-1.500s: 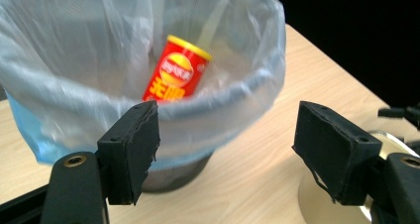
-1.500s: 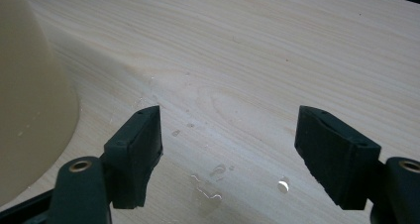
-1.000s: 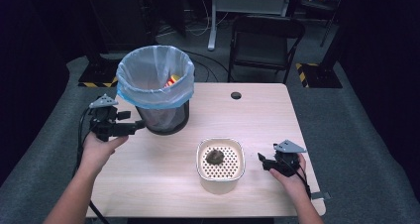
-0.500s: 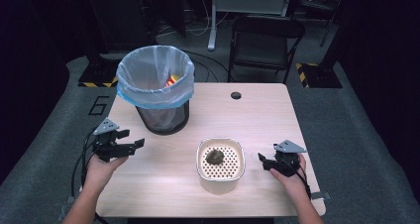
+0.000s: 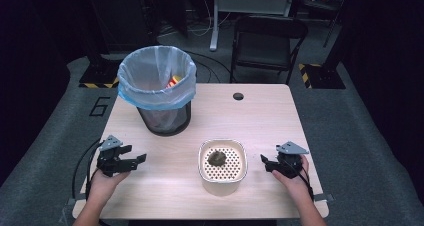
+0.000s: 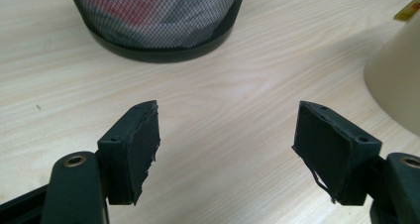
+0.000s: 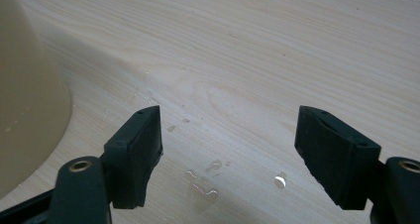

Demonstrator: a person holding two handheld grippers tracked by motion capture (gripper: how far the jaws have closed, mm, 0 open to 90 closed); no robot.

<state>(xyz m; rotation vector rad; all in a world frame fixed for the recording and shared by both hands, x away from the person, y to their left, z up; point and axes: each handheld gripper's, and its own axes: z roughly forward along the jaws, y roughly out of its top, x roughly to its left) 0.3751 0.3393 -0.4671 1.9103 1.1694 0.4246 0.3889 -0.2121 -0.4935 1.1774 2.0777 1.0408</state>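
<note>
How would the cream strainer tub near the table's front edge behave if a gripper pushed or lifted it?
The tub looks like stiff, light plastic. Its low, wide shape suggests sliding rather than tipping. Water drops on the table beside it hint that it may be wet and slippery.

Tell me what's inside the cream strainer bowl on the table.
A dark, lumpy clump sits on the perforated floor of the strainer bowl, left of its middle. What lies beneath the perforated floor is hidden.
</note>
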